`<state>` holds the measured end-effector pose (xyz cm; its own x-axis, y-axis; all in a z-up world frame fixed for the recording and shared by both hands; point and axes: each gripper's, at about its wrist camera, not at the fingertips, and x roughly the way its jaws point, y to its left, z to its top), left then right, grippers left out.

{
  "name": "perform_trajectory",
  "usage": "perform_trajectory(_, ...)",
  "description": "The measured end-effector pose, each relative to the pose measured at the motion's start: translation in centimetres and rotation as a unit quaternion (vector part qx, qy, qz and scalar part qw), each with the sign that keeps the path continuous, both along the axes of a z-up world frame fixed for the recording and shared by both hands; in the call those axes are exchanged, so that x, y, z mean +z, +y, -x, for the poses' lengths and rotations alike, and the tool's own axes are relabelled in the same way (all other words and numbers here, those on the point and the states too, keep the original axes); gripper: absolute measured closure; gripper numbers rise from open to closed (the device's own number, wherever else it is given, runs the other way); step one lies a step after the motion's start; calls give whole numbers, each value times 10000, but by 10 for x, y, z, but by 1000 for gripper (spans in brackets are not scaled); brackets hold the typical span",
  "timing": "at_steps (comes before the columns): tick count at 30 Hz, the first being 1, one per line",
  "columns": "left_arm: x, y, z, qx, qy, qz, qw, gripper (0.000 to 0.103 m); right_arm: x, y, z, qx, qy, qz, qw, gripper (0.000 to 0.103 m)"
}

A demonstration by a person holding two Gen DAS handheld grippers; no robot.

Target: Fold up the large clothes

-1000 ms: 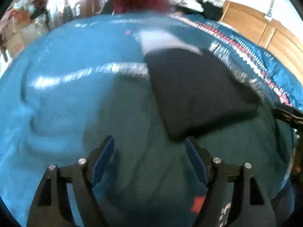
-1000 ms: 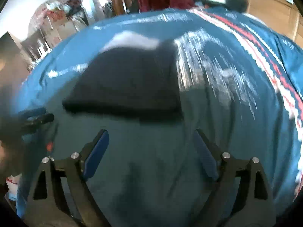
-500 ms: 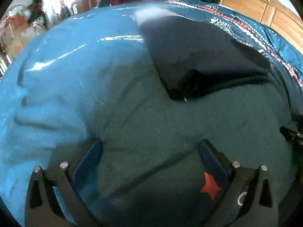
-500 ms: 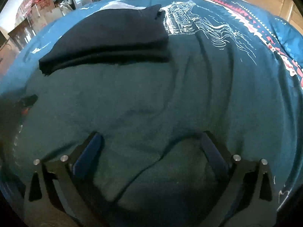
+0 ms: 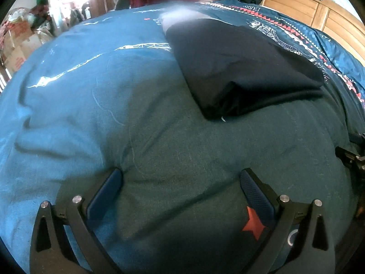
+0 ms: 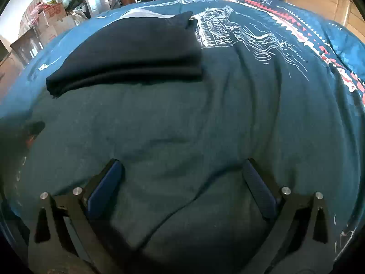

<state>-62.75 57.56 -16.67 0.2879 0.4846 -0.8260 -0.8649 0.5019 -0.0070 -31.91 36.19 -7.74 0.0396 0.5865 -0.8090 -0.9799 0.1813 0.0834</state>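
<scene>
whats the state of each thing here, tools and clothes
left tool: open, empty, low over the teal cloth
right tool: open, empty, low over the teal cloth
dark garment: folded, lying flat on the bed
teal cloth: spread out, wrinkled, not yet folded
patterned cover: spread over the bed

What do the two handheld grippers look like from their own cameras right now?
Both match. The left gripper and right gripper each have black angular frames with triangular cutouts, silver round pins at the joints, and two blue textured pads lining the fingers. No cables or sleeves show.
</scene>
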Motion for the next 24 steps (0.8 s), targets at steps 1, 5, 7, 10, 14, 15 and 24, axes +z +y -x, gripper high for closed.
perform_trajectory(1,0,0,0,-1,2,-3,10000,0,0,0,0,-4,-3,-4,10000,0)
perform_trajectory(5,0,0,-1,0,8,-11,10000,0,0,-1,1,-13,8,-26,10000,0)
perform_trajectory(7,0,0,-1,2,7,-12,10000,0,-1,-1,0,-18,22,-39,10000,0)
perform_trajectory(10,0,0,-1,-3,4,-19,10000,0,-1,0,-1,-25,43,-79,10000,0)
perform_trajectory(14,-1,1,-1,-8,-5,-27,10000,0,-1,1,-2,-63,71,-123,9999,0)
perform_trajectory(15,-1,1,-1,-7,-4,-29,10000,0,-1,1,-3,-68,85,-128,9999,0)
perform_trajectory(24,-2,-1,-4,16,47,-113,9999,0,0,0,-6,29,160,-137,9998,0)
